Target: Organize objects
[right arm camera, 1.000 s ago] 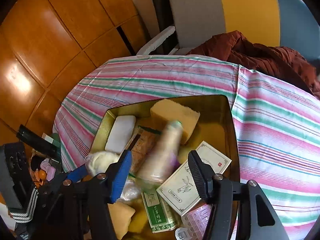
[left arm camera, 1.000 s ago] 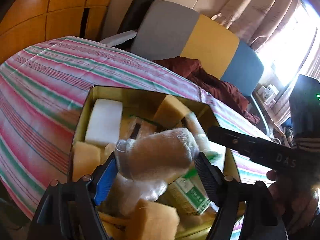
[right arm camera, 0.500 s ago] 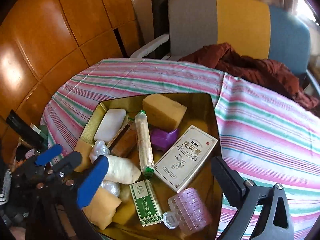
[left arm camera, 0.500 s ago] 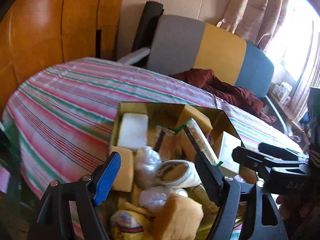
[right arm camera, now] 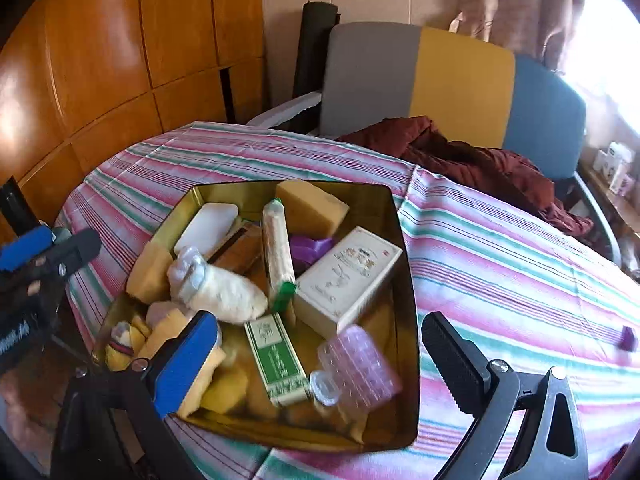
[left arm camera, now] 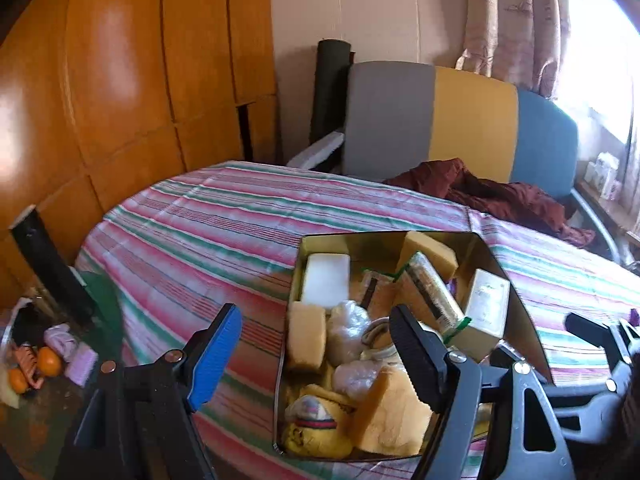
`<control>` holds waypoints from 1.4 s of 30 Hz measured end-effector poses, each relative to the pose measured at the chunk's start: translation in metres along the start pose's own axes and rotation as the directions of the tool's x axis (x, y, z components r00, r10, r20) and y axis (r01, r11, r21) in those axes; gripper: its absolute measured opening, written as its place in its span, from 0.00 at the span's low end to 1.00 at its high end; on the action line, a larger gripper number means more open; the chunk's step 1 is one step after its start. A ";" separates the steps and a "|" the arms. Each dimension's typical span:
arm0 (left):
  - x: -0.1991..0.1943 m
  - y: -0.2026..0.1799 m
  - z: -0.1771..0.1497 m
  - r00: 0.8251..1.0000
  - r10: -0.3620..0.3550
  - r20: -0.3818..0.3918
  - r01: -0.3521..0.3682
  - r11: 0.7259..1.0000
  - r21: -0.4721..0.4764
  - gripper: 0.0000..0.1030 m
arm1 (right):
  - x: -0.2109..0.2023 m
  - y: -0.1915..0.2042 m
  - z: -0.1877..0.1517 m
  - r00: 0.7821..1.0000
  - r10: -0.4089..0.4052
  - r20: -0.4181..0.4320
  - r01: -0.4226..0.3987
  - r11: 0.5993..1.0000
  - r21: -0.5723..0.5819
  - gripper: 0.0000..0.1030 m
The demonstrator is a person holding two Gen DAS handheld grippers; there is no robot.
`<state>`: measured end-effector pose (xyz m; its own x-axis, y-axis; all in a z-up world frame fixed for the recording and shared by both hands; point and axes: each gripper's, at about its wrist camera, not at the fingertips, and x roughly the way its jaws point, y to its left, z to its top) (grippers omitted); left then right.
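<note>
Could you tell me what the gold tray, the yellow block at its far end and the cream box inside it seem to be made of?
Gold tray: probably thin metal, its glossy walls mirroring the contents. Yellow block: likely sponge foam, matte and porous-looking. Cream box: seemingly printed cardboard, with crisp folded edges and a smooth matte face.

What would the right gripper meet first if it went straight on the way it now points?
Probably the contents of the gold tin: the right gripper, jaws open and empty, lines up with the pink plastic case and, just beyond it, the white box. Depth is unclear, so the case is only the likelier first contact.
</note>
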<state>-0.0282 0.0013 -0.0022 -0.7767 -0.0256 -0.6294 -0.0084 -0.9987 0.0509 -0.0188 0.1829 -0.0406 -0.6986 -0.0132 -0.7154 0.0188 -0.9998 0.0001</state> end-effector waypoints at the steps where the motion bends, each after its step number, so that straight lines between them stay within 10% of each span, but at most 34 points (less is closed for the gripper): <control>1: -0.002 -0.001 -0.001 1.000 0.007 -0.007 -0.007 1.000 0.007 0.75 | -0.002 0.001 -0.003 1.000 -0.007 0.004 0.007 1.000 0.000 1.00; 42: -0.007 -0.012 -0.021 0.996 -0.076 -0.048 0.076 0.997 -0.002 0.74 | -0.016 0.001 -0.028 0.996 -0.085 0.035 0.085 0.996 0.005 1.00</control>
<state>-0.0097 0.0130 -0.0150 -0.7427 0.0488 -0.6678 -0.0664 -0.9978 0.0010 0.0121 0.1822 -0.0483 -0.7222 0.0710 -0.6881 -0.0441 -0.9974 -0.0567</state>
